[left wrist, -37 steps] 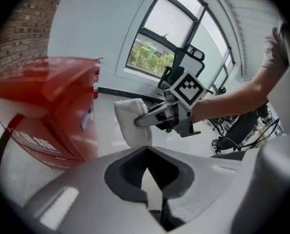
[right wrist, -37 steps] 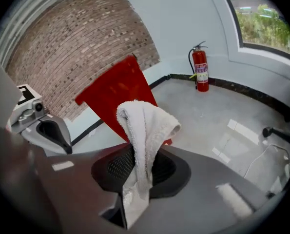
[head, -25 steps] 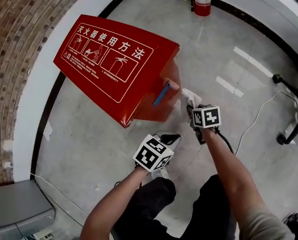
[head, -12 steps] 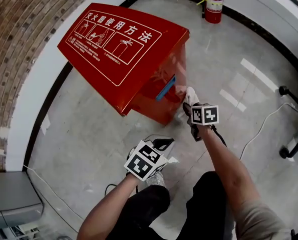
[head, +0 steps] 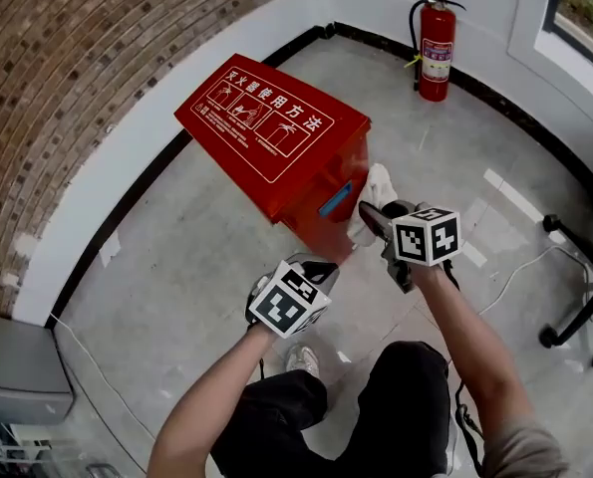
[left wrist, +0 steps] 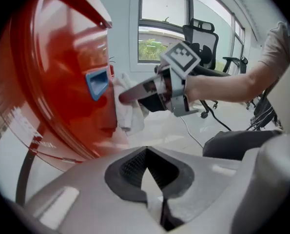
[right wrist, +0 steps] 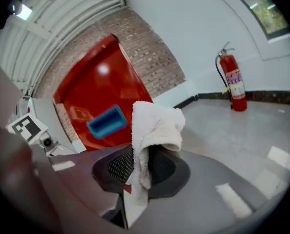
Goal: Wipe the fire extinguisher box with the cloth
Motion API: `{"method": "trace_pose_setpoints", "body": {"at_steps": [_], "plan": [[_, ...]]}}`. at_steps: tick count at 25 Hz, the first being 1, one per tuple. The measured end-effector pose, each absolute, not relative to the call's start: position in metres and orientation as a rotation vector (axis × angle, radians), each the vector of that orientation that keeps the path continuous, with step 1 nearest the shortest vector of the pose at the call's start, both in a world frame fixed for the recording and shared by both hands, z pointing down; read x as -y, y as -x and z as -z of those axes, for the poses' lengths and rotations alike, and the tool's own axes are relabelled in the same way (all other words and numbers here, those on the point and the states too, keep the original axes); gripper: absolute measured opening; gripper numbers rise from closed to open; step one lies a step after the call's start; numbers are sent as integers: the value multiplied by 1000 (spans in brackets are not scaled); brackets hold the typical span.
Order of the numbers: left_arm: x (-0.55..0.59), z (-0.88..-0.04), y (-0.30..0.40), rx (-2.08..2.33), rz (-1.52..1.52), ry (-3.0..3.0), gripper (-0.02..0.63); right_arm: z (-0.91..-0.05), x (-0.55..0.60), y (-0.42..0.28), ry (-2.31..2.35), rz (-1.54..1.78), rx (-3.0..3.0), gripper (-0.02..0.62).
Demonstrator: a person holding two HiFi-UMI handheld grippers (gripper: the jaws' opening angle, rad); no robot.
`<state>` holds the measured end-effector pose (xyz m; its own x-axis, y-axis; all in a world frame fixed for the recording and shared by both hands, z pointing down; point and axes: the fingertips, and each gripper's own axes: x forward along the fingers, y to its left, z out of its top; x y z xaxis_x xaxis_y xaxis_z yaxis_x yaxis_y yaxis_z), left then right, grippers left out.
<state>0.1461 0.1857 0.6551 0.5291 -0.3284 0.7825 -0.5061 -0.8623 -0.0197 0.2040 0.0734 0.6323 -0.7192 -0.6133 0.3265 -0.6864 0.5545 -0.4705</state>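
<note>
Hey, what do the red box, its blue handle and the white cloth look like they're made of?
Red box: likely painted sheet metal, glossy, given its bright highlights and reflections. Blue handle: probably moulded plastic, a smooth recessed pocket. Cloth, clamped in the right hand-held gripper: soft terry or microfibre, fuzzy and draping limply.

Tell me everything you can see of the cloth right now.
The cloth is a small white piece of fluffy, terry-like fabric, folded and bunched. No stains show. The right gripper has its jaws shut on the lower part, so the bulk stands above them and flops over to one side. It sits beside the red fire extinguisher box, at the side bearing the blue handle recess. In the left gripper view it seems to press against that side's edge.
</note>
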Motion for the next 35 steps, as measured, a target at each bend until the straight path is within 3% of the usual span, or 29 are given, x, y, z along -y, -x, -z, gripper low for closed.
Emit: {"method": "trace_pose_setpoints", "body": {"at_steps": [8, 19, 25, 35], "plan": [[-198, -624, -151, 771, -1281, -2609, 2, -501, -92, -192, -1013, -545, 2808, 83], [-226, -636, -101, 851, -1308, -2502, 2, -489, -158, -114, -714, -610, 3013, 84], [-233, -670, -91, 807, -1349, -2457, 2, -516, -174, -95, -577, -618, 3083, 83], [-237, -735, -87, 705, -1349, -2411, 2, -649, -144, -126, -803, -952, 2957, 81]]}}
